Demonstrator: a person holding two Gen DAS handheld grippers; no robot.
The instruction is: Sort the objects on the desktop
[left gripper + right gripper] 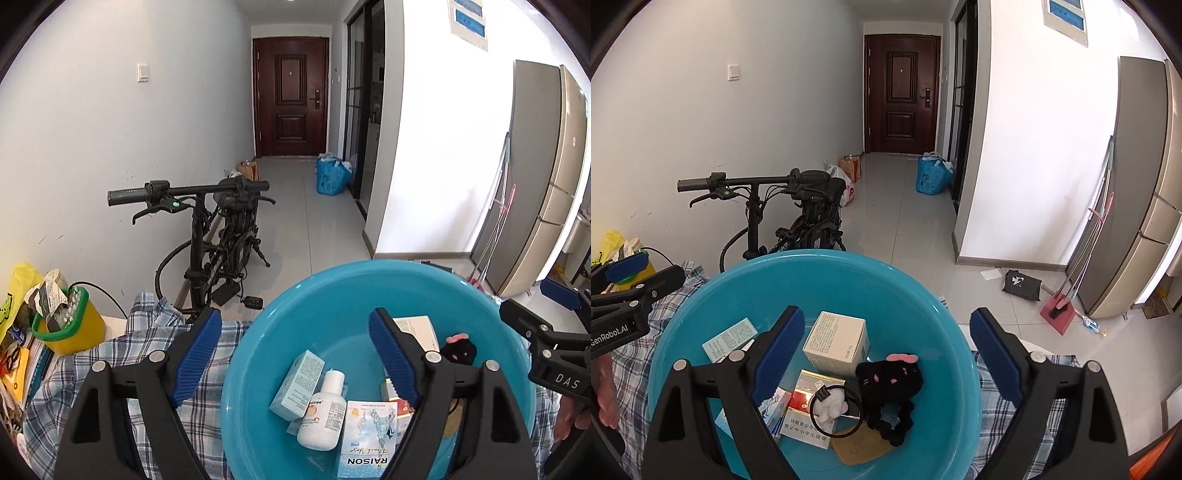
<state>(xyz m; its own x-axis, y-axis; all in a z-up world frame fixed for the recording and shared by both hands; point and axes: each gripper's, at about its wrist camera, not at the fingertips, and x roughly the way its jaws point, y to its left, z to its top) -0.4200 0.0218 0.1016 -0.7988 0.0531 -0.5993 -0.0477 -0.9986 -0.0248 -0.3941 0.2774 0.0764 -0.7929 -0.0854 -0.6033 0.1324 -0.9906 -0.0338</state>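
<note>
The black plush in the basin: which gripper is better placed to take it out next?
Probably the right gripper. It is open, and the black plush lies between its fingers, near the basin middle. From the left gripper, also open, the plush sits off to the right, beyond its right finger.

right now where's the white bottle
The white bottle lies in the blue basin, low in the left wrist view, between a pale blue box and the Raison pack.

The blue basin [701, 295] is crowded: a white box [836, 343], a black plush scrunchie [890, 380] and a cigarette pack [809, 402] cover its floor. Left of it, bare checked cloth [92, 369] gives room, bounded far left by a yellow bin [70, 328]. A bicycle [210, 236] stands beyond.
</note>
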